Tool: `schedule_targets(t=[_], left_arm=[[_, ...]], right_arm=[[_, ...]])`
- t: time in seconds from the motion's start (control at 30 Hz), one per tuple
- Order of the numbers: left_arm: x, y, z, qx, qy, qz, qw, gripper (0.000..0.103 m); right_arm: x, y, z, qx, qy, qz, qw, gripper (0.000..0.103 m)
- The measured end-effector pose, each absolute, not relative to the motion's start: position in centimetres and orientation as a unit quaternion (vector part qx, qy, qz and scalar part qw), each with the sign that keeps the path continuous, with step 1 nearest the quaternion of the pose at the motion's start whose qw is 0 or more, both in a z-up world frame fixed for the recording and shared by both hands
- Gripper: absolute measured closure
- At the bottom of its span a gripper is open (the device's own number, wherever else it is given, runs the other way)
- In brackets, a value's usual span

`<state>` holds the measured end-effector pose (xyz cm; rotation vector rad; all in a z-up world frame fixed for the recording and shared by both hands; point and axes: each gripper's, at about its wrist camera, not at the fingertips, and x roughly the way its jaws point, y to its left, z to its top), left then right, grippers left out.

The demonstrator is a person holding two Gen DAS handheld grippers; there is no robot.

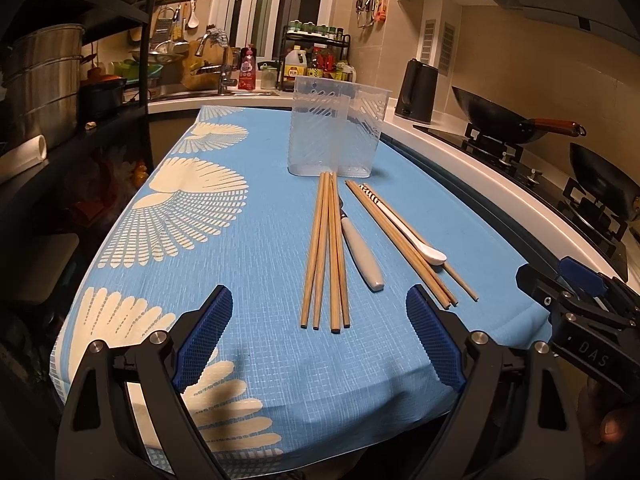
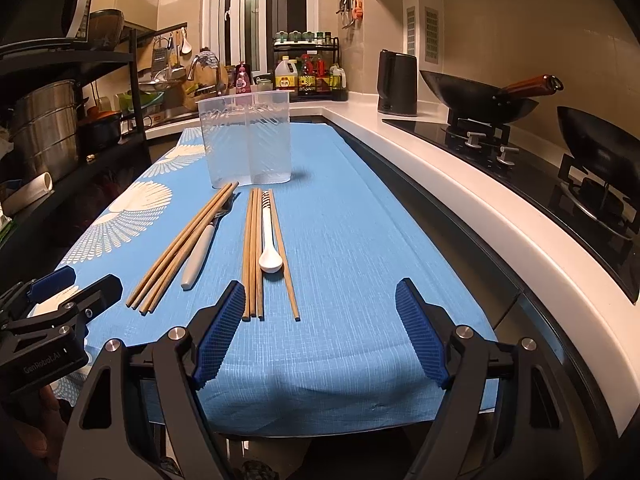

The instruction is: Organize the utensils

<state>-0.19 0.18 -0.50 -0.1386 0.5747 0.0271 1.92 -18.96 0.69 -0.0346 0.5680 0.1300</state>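
Note:
On a blue patterned cloth [image 1: 260, 280] lie a bundle of several wooden chopsticks [image 1: 326, 252], a pale-handled fork [image 1: 362, 258], a second chopstick bundle [image 1: 400, 244] and a white spoon [image 1: 436, 257]. A clear two-part plastic holder [image 1: 336, 128] stands upright just beyond their far ends. My left gripper [image 1: 320, 340] hangs open near the cloth's front edge, short of the first bundle. My right gripper [image 2: 320, 334] is open too; its left pad is beside the near ends of the second bundle [image 2: 252, 252], and the spoon [image 2: 269, 258] is ahead. Neither holds anything.
A white counter [image 2: 460, 184] runs along the right with a black kettle [image 2: 396, 84], a stove and woks [image 2: 476, 96]. A dark shelf with steel pots [image 1: 40, 80] stands left. A sink and bottles fill the back. Each gripper shows at the other view's edge.

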Motion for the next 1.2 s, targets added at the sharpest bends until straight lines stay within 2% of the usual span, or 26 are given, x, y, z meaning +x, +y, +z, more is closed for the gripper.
schedule_targets(t=[0.87, 1.2], left_arm=[[-0.47, 0.21, -0.24, -0.077, 0.269, -0.008, 0.96, 0.017], [-0.59, -0.01, 0.05, -0.075, 0.264, -0.015, 0.961, 0.021]], right_arm=[[1.77, -18.7, 1.2, -0.021, 0.276, 0.067, 0.959, 0.026], [1.62, -18.64, 1.35, -0.022, 0.276, 0.072, 0.958, 0.027]])
